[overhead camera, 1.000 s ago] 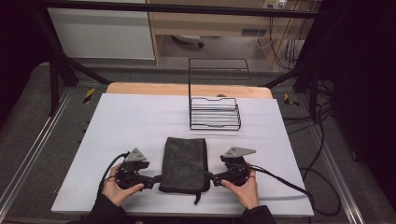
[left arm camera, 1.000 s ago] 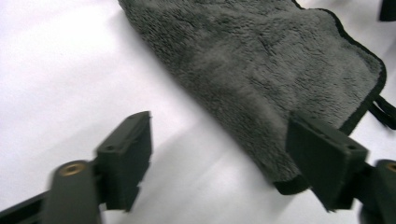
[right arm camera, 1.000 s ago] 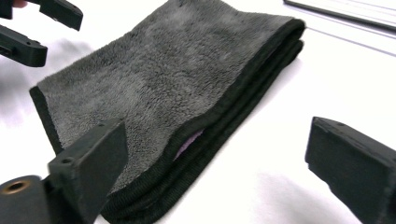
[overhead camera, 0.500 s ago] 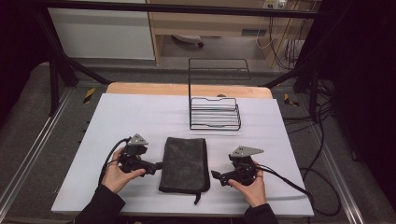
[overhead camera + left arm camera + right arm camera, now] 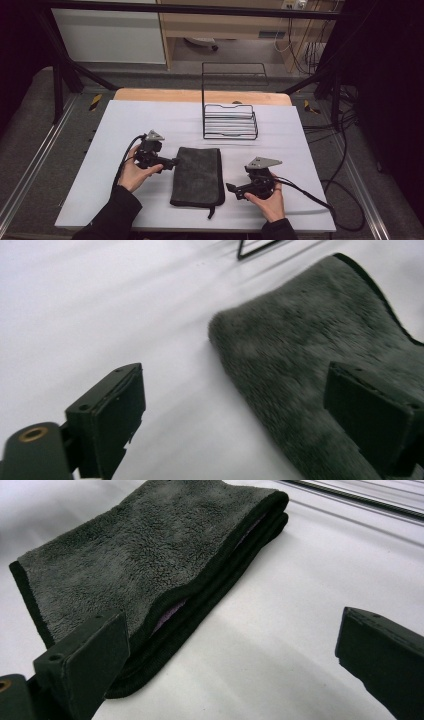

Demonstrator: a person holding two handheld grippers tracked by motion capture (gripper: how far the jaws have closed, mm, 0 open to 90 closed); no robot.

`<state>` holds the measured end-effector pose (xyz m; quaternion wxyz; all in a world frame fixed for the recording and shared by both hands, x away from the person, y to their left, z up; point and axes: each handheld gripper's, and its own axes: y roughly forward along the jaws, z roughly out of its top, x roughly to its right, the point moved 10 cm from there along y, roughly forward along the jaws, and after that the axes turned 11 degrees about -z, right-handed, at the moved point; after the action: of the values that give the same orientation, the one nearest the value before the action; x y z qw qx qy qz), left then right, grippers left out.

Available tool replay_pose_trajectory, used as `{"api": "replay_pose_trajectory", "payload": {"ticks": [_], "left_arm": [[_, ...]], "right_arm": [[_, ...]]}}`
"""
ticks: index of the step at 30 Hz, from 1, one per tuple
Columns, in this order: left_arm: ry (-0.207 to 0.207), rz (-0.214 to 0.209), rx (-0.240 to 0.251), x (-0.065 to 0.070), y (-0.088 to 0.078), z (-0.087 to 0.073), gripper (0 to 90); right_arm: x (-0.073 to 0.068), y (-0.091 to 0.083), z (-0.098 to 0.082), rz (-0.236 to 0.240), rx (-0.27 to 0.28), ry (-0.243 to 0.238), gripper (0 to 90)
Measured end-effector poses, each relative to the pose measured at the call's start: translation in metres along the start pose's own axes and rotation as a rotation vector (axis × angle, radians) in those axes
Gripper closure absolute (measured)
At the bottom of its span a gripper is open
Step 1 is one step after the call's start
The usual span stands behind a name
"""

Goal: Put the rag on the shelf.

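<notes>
A dark grey folded towel (image 5: 197,175) lies flat on the white table, with a small loop tag at its near edge. My left gripper (image 5: 172,162) is open at the towel's left edge near the far corner; in the left gripper view (image 5: 250,425) its jaws stand wide, one over bare table, one over the towel (image 5: 320,355). My right gripper (image 5: 231,190) is open just right of the towel's near right corner. In the right gripper view (image 5: 240,675) the towel's stacked folded layers (image 5: 150,560) lie ahead, apart from the jaws.
A black wire rack (image 5: 231,120) with a tall back frame stands behind the towel at the table's far middle. The white table top (image 5: 310,150) has room on both sides. Cables (image 5: 310,197) trail from the right gripper toward the right edge.
Both grippers have let go of the towel's sides. The left one moved up along the left edge toward the far corner; the right one drew back to the near right.
</notes>
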<state>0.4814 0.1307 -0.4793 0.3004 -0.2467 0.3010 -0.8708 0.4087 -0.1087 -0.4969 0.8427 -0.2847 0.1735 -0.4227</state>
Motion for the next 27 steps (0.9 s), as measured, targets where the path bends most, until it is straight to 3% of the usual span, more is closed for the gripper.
{"api": "replay_pose_trajectory", "payload": {"ticks": [7, 9, 10, 14, 18, 22, 27], "left_arm": [[-0.013, 0.016, 0.016, -0.006, 0.019, 0.011, 19.1], [-0.014, 0.032, 0.01, -0.009, 0.025, 0.011, 22.9], [-0.018, 0.034, 0.005, -0.01, 0.028, 0.011, 30.1], [-0.044, 0.0, 0.006, -0.009, 0.036, 0.009, 39.6], [-0.037, 0.0, -0.019, -0.01, 0.042, 0.005, 49.0], [-0.052, -0.041, -0.025, -0.009, 0.045, 0.002, 60.6], [-0.051, -0.06, -0.02, -0.007, 0.048, -0.002, 67.1]], "right_arm": [[0.0, 0.0, -0.001, -0.001, -0.001, -0.001, 1.8], [-0.001, 0.0, -0.001, -0.001, -0.003, 0.0, 1.8], [0.0, 0.0, -0.001, -0.001, -0.003, -0.001, 1.8], [-0.001, 0.001, -0.001, 0.0, -0.006, -0.001, 1.8], [0.0, 0.002, -0.002, -0.001, -0.005, -0.007, 2.0], [-0.001, 0.002, -0.002, 0.0, -0.007, -0.002, 2.2], [-0.001, 0.004, -0.001, 0.006, -0.009, 0.008, 2.6]]}}
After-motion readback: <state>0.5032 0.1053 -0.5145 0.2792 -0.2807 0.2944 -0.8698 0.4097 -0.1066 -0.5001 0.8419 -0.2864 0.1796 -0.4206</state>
